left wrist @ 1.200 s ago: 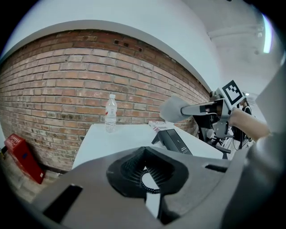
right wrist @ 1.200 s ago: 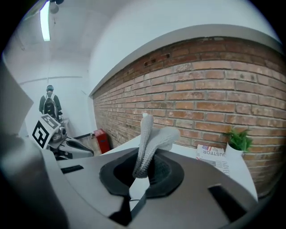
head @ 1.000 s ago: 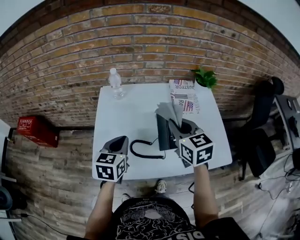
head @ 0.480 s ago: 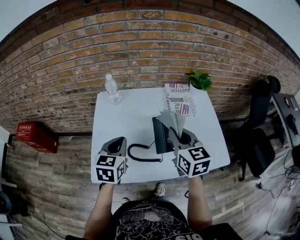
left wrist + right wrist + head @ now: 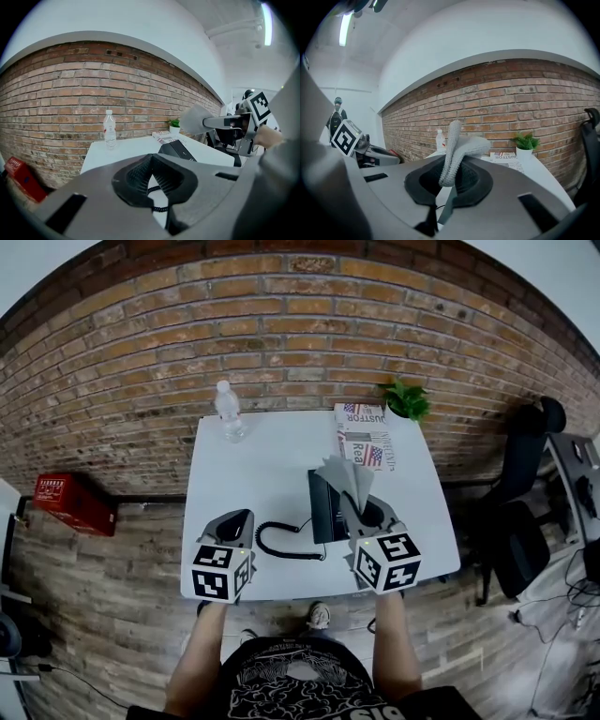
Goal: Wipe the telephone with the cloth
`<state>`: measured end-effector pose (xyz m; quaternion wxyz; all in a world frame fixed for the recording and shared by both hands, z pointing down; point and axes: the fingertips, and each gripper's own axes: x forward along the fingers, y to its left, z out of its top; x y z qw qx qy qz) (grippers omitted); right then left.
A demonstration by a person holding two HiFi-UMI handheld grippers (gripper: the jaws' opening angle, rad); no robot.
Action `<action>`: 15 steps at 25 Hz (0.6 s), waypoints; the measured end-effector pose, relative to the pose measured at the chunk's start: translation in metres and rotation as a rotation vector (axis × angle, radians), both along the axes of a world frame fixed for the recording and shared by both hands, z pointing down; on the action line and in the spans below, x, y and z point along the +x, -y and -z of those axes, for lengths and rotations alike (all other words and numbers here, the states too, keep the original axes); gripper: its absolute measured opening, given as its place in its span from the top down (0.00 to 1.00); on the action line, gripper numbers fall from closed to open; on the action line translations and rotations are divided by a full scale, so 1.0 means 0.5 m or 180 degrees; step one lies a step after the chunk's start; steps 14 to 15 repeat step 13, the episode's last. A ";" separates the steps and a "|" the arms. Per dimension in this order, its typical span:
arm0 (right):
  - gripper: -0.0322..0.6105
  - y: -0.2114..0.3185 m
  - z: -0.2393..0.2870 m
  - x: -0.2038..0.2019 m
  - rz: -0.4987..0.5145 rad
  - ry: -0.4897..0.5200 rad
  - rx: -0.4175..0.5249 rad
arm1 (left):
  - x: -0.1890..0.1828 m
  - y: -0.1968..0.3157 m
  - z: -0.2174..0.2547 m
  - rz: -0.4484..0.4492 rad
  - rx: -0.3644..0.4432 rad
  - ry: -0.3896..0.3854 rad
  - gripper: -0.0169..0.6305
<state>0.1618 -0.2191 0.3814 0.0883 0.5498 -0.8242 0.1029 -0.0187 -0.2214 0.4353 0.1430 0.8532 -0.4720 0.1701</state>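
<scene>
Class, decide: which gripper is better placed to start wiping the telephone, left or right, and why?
Right. The right gripper grips the cloth over the telephone; the left gripper holds nothing, left of the coiled cord.

Grey cloth (image 5: pixel 459 149) is pinched between the closed jaws of the right gripper (image 5: pixel 449 180), free end stood up and flopped right. Behind it, a water bottle (image 5: pixel 440 139), potted plant (image 5: pixel 525 141) and newspaper (image 5: pixel 506 156) are seen on the white table (image 5: pixel 548 183) against a brick wall (image 5: pixel 511 101). The left gripper (image 5: pixel 393 159) is seen far left.
</scene>
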 end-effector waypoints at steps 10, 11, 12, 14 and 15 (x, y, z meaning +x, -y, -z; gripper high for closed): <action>0.93 -0.005 -0.010 -0.004 0.0057 0.0006 -0.0039 | 0.006 -0.011 -0.008 -0.0002 -0.0035 0.0016 0.96; 0.93 -0.006 -0.011 -0.004 0.0061 0.0008 -0.0042 | 0.006 -0.012 -0.009 0.0000 -0.0041 0.0018 0.96; 0.93 -0.006 -0.012 -0.004 0.0063 0.0011 -0.0046 | 0.006 -0.013 -0.010 0.0002 -0.0046 0.0021 0.96; 0.93 -0.007 -0.012 -0.004 0.0066 0.0014 -0.0050 | 0.006 -0.014 -0.011 0.0003 -0.0051 0.0024 0.96; 0.93 -0.007 -0.012 -0.004 0.0066 0.0014 -0.0050 | 0.006 -0.014 -0.011 0.0003 -0.0051 0.0024 0.96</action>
